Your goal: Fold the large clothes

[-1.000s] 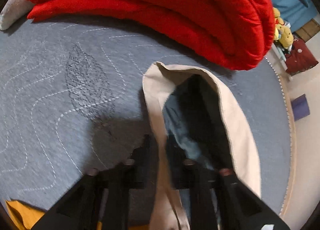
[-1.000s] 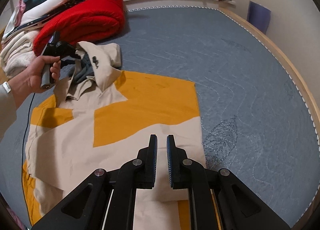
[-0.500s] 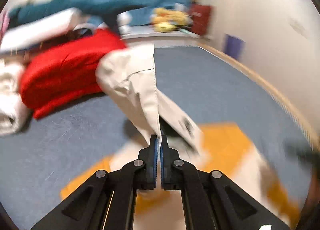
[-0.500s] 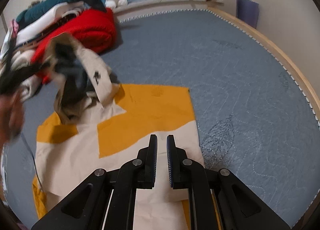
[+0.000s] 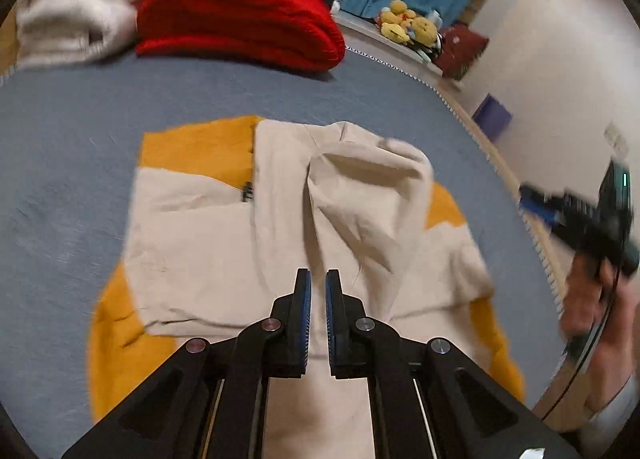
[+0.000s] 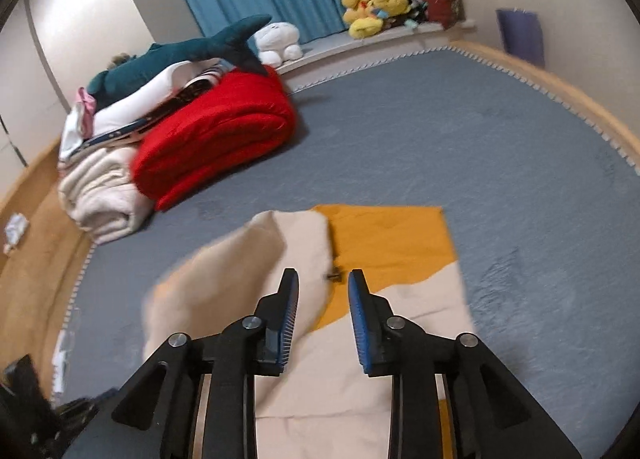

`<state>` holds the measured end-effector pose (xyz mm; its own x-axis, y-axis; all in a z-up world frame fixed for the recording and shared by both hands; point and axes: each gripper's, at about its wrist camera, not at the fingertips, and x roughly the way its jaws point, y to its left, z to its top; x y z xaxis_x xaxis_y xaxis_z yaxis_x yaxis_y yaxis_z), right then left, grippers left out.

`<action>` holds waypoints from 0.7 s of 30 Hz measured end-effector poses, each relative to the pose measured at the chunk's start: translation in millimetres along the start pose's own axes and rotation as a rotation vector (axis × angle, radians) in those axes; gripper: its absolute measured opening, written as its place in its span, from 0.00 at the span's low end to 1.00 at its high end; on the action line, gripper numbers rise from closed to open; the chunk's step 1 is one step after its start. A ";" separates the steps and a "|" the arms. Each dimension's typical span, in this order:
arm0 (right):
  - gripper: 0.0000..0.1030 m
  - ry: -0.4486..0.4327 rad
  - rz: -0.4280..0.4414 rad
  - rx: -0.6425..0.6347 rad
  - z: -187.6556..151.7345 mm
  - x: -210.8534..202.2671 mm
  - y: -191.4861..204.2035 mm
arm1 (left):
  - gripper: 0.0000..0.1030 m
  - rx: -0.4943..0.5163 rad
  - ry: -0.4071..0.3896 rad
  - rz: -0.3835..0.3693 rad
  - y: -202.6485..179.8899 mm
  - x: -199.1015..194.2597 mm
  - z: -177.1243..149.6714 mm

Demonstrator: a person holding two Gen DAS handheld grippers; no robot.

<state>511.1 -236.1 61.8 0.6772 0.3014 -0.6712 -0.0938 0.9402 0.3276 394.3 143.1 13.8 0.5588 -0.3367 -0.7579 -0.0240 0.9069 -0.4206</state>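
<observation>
beige-and-orange jacket (image 5: 280, 243) below left hand-held gripper (image 5: 315, 283), jaws opening, empty

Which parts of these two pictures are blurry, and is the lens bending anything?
Left wrist view: the right tool and the hand holding it are smeared by motion, and the white blankets look soft. Right wrist view: the folded-over beige flap is blurred. Both views: fisheye curves the bed edge, with dark corners.

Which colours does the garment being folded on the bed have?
The garment is beige with mustard-yellow panels, seen best in the left wrist view.
</observation>
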 end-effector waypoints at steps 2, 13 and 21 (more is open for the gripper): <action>0.32 0.042 0.059 0.020 -5.6 11.6 4.2 | 0.20 -0.032 0.040 0.013 8.0 17.6 -0.6; 0.51 0.307 0.318 -0.004 -59.6 85.6 67.1 | 0.31 -0.363 0.263 -0.024 57.2 81.5 -25.1; 0.47 0.282 0.251 0.008 -64.7 104.2 68.3 | 0.28 -0.455 0.287 -0.057 67.1 87.1 -36.9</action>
<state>528.1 -130.2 -28.8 0.4066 0.5551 -0.7256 -0.2246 0.8306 0.5096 410.8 165.2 -98.8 0.3226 -0.4954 -0.8065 -0.3924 0.7054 -0.5902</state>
